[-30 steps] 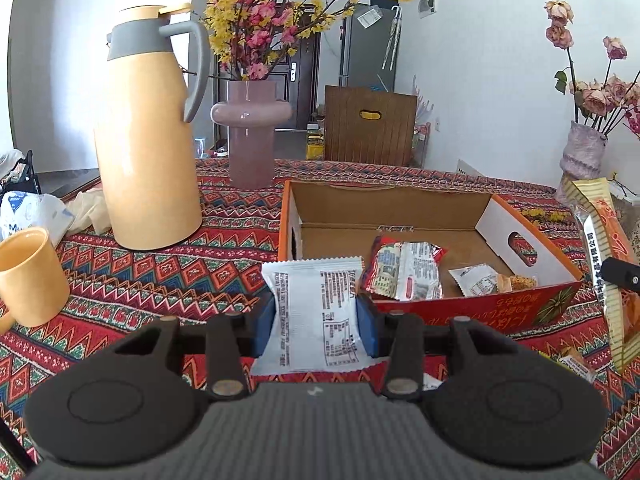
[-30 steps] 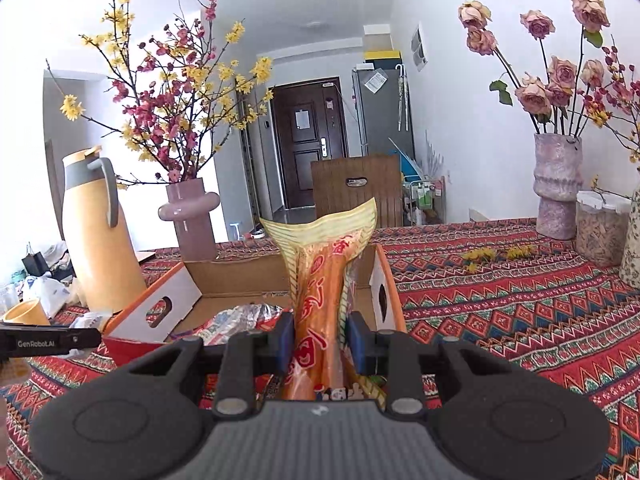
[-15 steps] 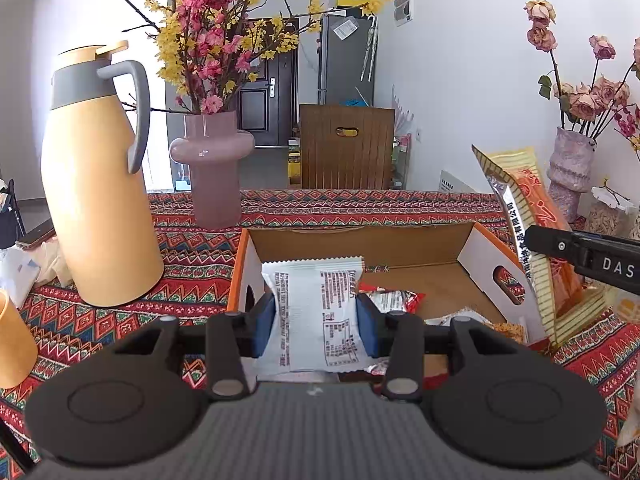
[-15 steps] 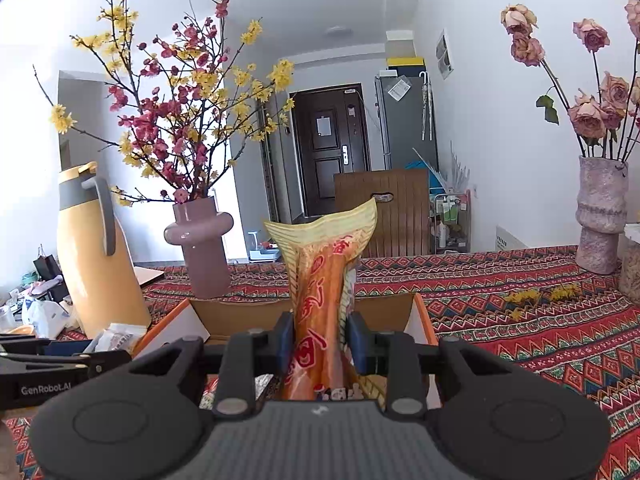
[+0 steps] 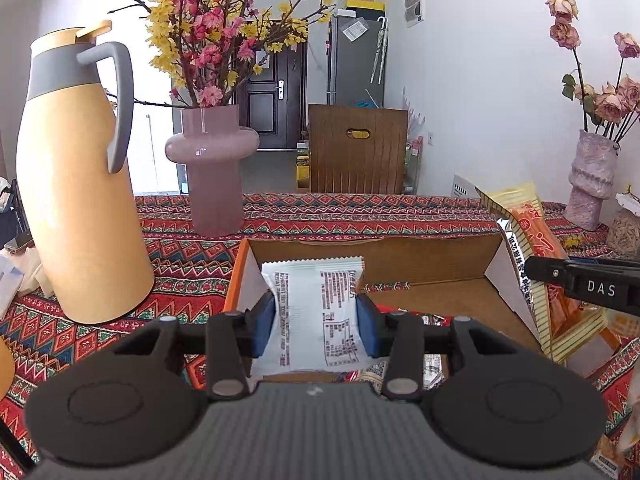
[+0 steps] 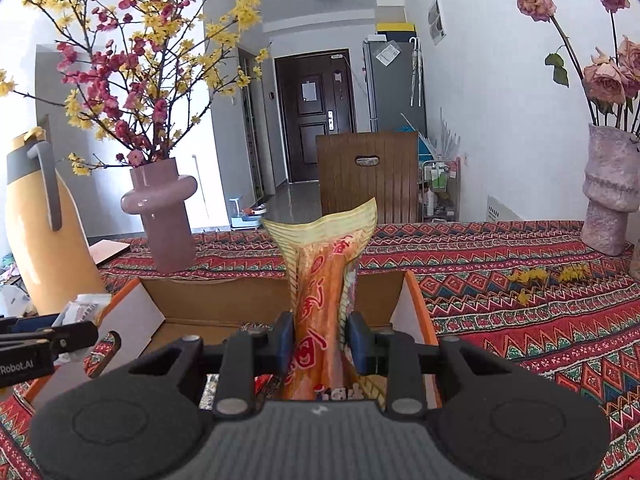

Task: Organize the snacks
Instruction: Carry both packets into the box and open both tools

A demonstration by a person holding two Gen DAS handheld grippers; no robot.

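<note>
My left gripper (image 5: 316, 326) is shut on a white snack packet (image 5: 316, 308) and holds it over the near left part of the open cardboard box (image 5: 372, 252). My right gripper (image 6: 318, 342) is shut on a long orange and yellow snack bag (image 6: 324, 280), upright over the box (image 6: 224, 300) on its right side. That bag also shows in the left wrist view (image 5: 536, 264), with the right gripper's finger (image 5: 584, 286) across it. Several snack packets (image 5: 432, 364) lie in the box bottom, mostly hidden.
A yellow thermos jug (image 5: 76, 184) stands left of the box. A pink vase (image 5: 212, 176) with flowering branches stands behind it. A grey vase of roses (image 6: 608, 196) stands at the far right. A wooden chair (image 5: 358, 148) is beyond the patterned tablecloth (image 6: 520, 320).
Both grippers have moved forward over the box with their snacks still held. The box now lies directly under both.
</note>
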